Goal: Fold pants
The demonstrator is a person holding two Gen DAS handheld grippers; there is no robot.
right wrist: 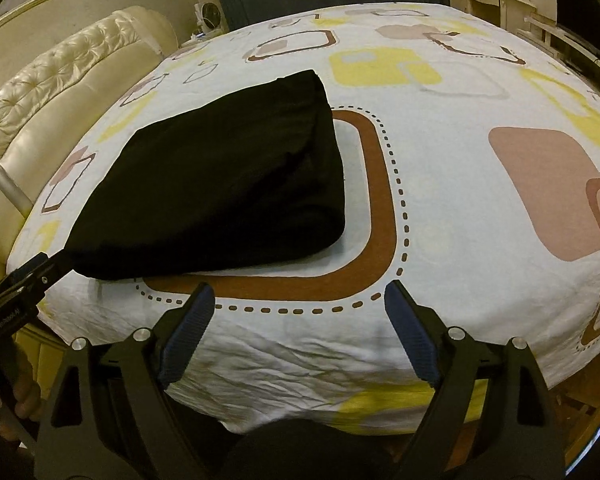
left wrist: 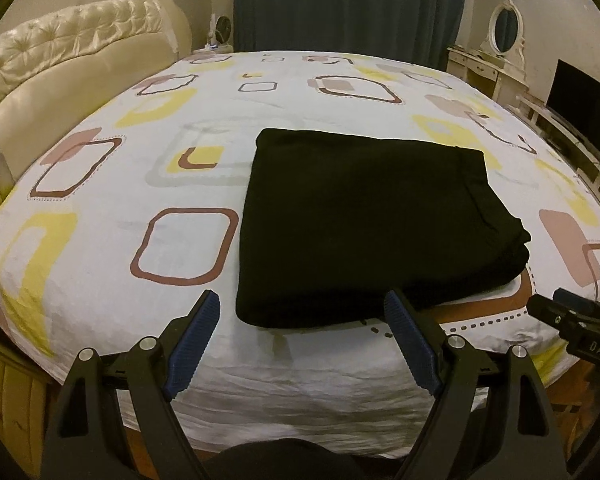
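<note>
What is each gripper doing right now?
Left gripper: open, holding nothing.
Right gripper: open, holding nothing; folded black pants lie free.

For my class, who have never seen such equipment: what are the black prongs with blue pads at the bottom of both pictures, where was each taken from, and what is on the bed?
They are hand-held grippers, one in each of a person's hands, each carrying a camera looking along its fingers. One picture comes from the left gripper, the other from the right gripper. Both stand open and hold nothing. On the patterned bedsheet lie folded black pants.
</note>
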